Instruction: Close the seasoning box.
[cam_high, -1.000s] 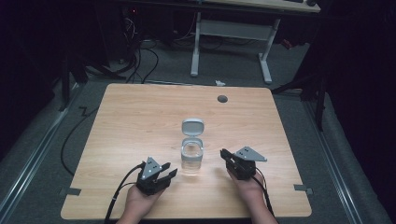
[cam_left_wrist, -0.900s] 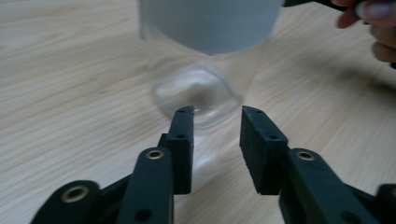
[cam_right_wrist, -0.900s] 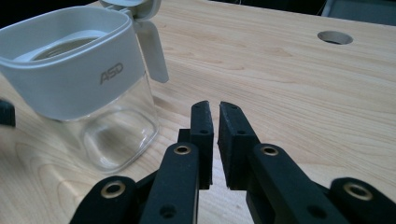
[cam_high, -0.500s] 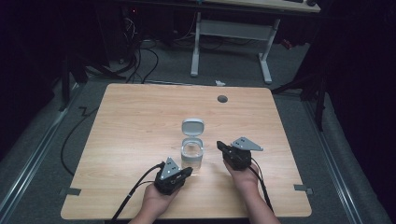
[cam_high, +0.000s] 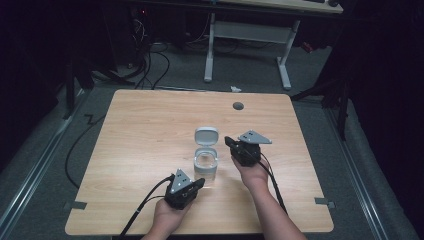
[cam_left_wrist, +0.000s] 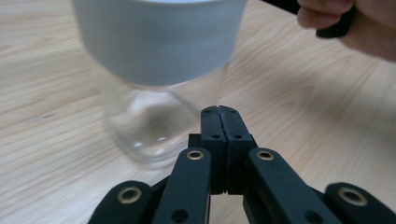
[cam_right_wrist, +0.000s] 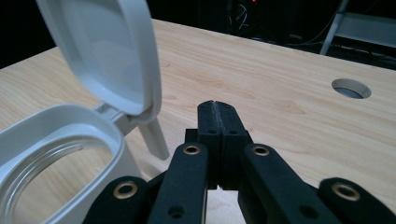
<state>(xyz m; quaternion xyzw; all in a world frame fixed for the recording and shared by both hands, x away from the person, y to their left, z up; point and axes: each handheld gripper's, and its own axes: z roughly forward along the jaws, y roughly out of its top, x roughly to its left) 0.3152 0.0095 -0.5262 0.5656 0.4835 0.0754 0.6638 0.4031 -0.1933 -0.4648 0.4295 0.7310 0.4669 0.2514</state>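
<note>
A clear glass jar (cam_high: 206, 167) with a grey collar stands upright near the table's middle front, its hinged grey lid (cam_high: 206, 136) flipped open toward the far side. My left gripper (cam_high: 198, 183) is shut and empty, its tips just in front of the jar's base. In the left gripper view the jar (cam_left_wrist: 154, 70) looms close above the closed tips (cam_left_wrist: 219, 111). My right gripper (cam_high: 229, 142) is shut too, at the jar's right beside the raised lid. The right gripper view has the lid (cam_right_wrist: 105, 51) and the collar's rim (cam_right_wrist: 56, 126) left of the closed tips (cam_right_wrist: 215, 105).
The wooden table (cam_high: 140, 130) has a round cable hole (cam_high: 238, 106) at its far right side. Cables trail from both grippers off the front edge. A white-legged desk frame (cam_high: 247, 30) and floor cables lie beyond the table.
My left gripper has moved right and forward, up to the jar's base. My right gripper has crept left and away, closer to the open lid. The jar has not moved.
</note>
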